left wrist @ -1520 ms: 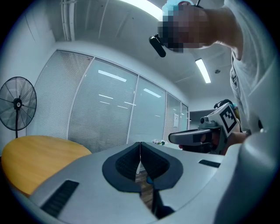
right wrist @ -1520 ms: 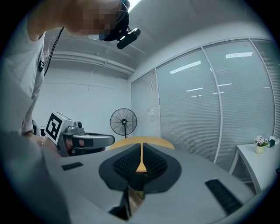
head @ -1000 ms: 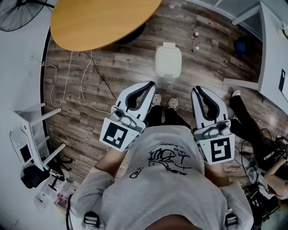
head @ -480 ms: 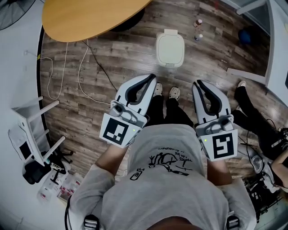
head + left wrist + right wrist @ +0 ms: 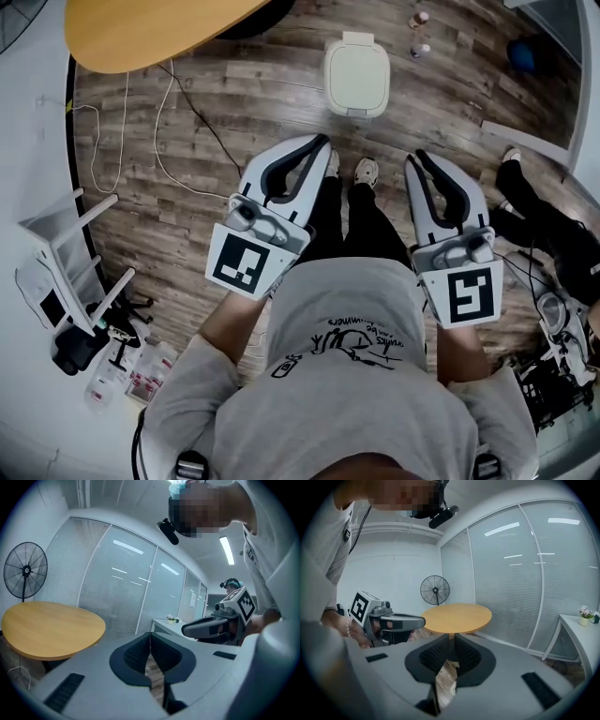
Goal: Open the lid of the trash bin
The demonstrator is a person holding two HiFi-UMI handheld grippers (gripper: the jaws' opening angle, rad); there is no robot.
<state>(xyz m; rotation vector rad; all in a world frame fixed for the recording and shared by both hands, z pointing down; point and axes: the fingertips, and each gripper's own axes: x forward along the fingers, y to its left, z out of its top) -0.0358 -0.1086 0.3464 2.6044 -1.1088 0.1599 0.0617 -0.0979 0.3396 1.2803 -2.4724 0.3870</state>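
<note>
Looking down from the head view, the trash bin (image 5: 357,80) is sitting on the wooden floor straight ahead, just past the person's shoes (image 5: 365,171), its lid (image 5: 356,67) lying flat and closed; its long axis is running away from the person, with a small tab at the far end. Both grippers are pointing toward it but hanging well short. The left gripper (image 5: 322,142) is carrying its jaws tip to tip with nothing in them and looks slightly the nearer; the right gripper (image 5: 418,157) is opening its jaws, a narrow gap showing, nothing between them. Bare floor is lying open on the near and left sides; two small bottles (image 5: 419,49) are crowding the far right corner; cables (image 5: 178,103) are trailing off left.
</note>
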